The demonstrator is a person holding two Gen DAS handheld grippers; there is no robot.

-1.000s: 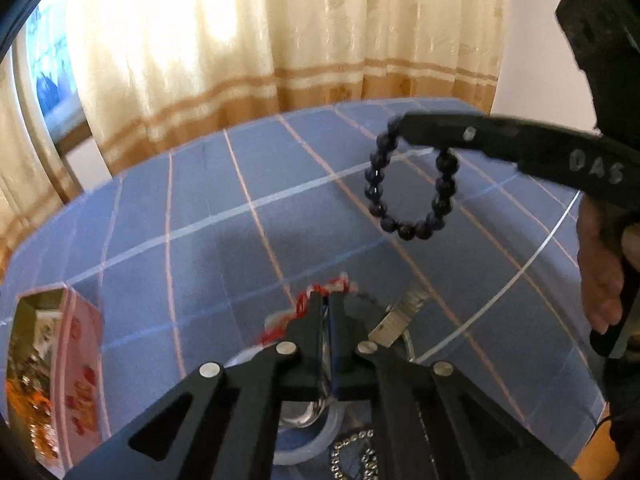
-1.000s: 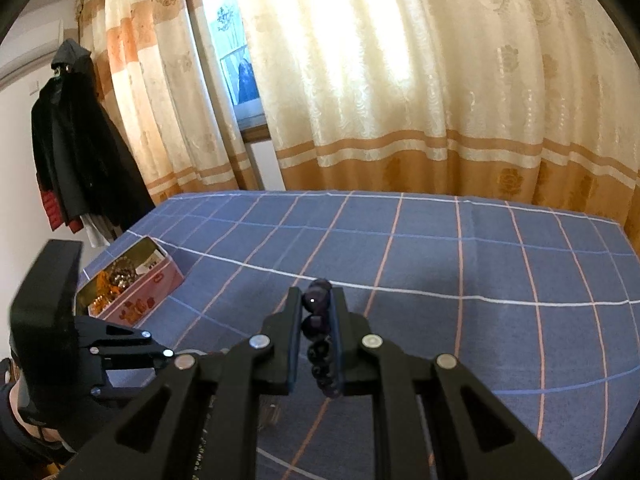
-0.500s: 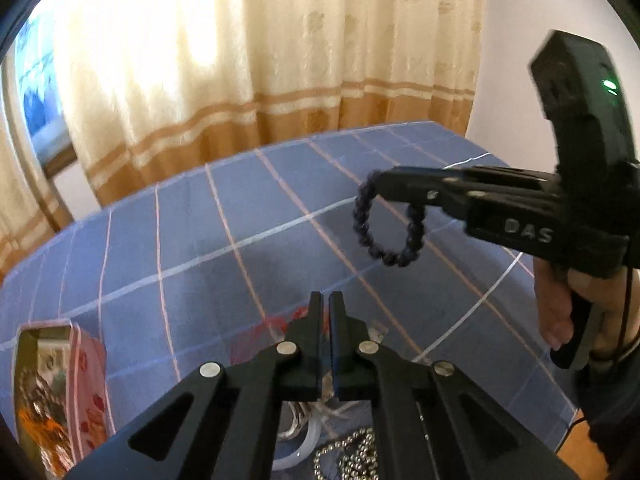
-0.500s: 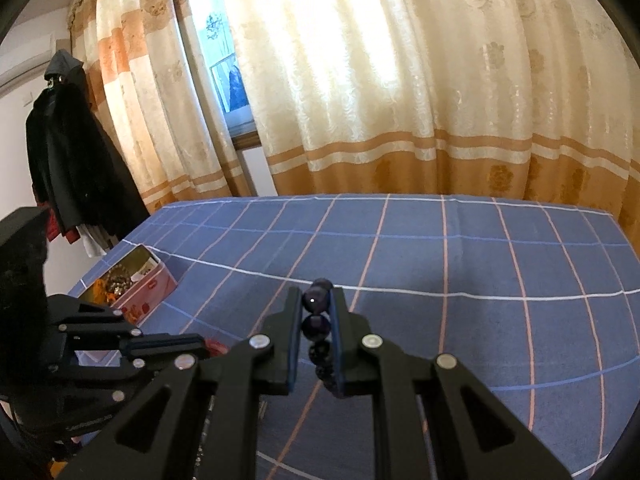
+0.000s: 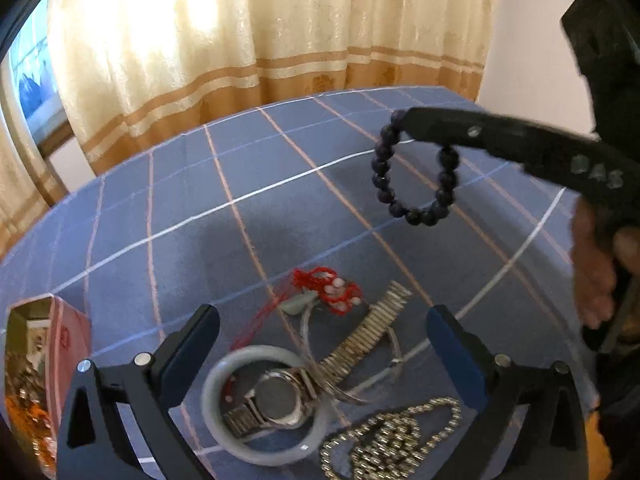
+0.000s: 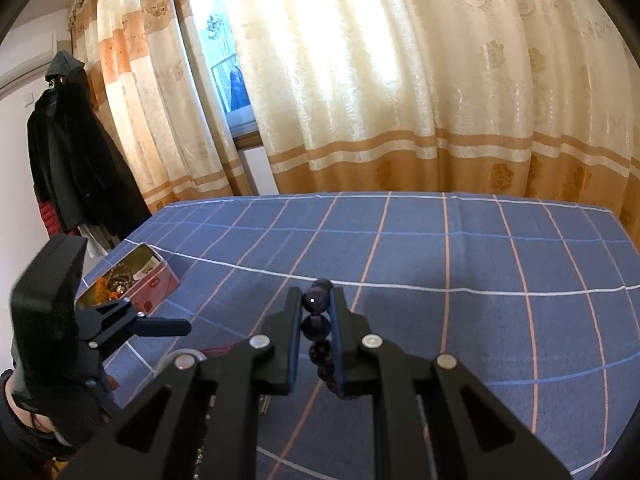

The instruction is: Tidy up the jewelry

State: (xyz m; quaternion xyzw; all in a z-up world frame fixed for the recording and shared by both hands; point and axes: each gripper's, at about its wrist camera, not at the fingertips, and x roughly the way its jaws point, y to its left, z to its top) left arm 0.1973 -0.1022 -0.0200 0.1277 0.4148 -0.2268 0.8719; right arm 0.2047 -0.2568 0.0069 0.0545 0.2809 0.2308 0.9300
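Surface: we record a flat top covered in a blue checked cloth (image 6: 460, 248) ruled with white and orange lines, running back to the curtains.

Room: cream and tan curtains (image 6: 400, 80) hang behind the cloth, with a strip of window (image 6: 224, 72) between two panels. We note a dark coat (image 6: 68, 152) hanging on the left wall in the right wrist view, and a white wall at far right in the left wrist view.

Left gripper (image 5: 320, 344): its jaws have just been opening and now stand wide apart, gripping nothing, above a small pile of jewelry.

Pile, lying on the cloth between and below those jaws: a pale bangle (image 5: 256, 400), a metal-strap watch (image 5: 280, 400) lying inside and across it, a red cord piece (image 5: 328, 284) just beyond, and a beaded metal chain (image 5: 392, 440) nearest the camera. The pile is blurred, so we may be miscounting its thinner pieces.

Right gripper (image 6: 316, 320): nearly closed, pinching a dark bead bracelet (image 5: 416, 184) which hangs as a loop in the air, well above the cloth. A hand (image 5: 596, 276) grips its handle.

Pink tin box (image 6: 148, 276): open, at the left edge of the cloth, with beads and orange items inside.
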